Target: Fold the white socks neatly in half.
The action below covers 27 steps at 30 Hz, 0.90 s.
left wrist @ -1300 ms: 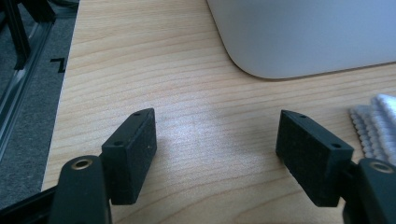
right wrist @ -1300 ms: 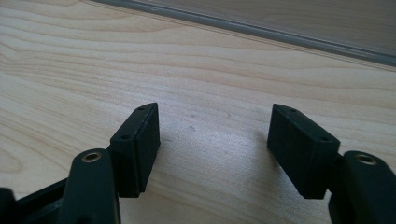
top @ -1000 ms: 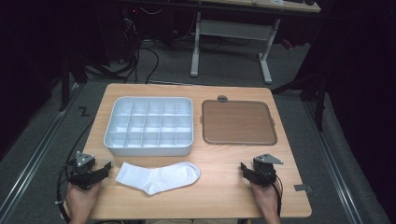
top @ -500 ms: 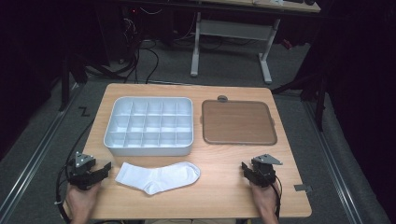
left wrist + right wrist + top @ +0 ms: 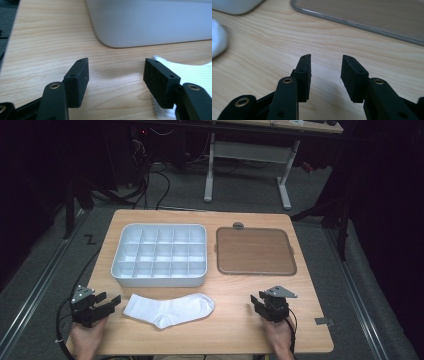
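A white sock (image 5: 169, 309) is laid flat near the front edge of the bench (image 5: 230, 340), just in front of a white divided tray (image 5: 161, 255). A brown-lined tray (image 5: 255, 251) is set beside it toward the right edge. The left hand-held gripper (image 5: 111, 304) is held at the front left corner, its jaws spread wide with nothing between them, close to the sock's cuff. The right hand-held gripper (image 5: 257, 304) is held near the front right, its jaws parted and empty over bare wood.
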### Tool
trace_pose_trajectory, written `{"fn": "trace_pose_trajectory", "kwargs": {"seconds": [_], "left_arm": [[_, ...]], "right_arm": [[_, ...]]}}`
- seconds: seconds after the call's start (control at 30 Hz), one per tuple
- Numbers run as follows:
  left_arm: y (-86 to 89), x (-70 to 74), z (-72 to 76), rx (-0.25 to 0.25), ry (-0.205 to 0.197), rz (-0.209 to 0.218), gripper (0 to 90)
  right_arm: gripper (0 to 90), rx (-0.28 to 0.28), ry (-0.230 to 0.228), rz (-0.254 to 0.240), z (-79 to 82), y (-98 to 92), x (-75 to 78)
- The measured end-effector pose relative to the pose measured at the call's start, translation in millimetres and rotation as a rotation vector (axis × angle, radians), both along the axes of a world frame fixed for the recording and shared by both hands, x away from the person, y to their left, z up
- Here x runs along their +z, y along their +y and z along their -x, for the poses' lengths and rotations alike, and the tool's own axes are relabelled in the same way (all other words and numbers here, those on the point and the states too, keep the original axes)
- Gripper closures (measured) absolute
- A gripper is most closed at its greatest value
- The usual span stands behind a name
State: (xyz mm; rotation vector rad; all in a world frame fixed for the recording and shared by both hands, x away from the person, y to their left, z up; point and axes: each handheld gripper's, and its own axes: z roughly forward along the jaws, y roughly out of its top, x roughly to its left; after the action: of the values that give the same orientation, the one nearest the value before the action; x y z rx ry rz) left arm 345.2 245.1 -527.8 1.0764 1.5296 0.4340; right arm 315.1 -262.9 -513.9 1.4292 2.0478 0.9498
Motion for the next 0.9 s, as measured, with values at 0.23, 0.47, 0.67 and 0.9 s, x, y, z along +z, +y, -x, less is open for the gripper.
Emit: {"fn": "trace_pose_trajectory", "kwargs": {"seconds": [0.23,0.47,0.67,0.9], "left_arm": [[-23.7,10.0,11.6,-0.092,0.011,0.012,37.7],[-41.5,-2.8,10.9,-0.118,0.074,-0.014,38.0],[-51.4,-8.8,11.9,-0.127,0.09,-0.06,38.6],[-58.5,-9.5,12.5,-0.132,0.09,-0.108,40.1]], "right_arm": [[62.1,0.11,0.005,-0.037,2.7,33.6,4.5],[62.1,0.204,0.024,-0.053,-3.4,66.4,6.0],[60.7,0.275,0.048,-0.063,-8.0,93.8,1.2],[55.1,0.295,0.052,-0.07,-13.0,107.9,-1.4]]}}
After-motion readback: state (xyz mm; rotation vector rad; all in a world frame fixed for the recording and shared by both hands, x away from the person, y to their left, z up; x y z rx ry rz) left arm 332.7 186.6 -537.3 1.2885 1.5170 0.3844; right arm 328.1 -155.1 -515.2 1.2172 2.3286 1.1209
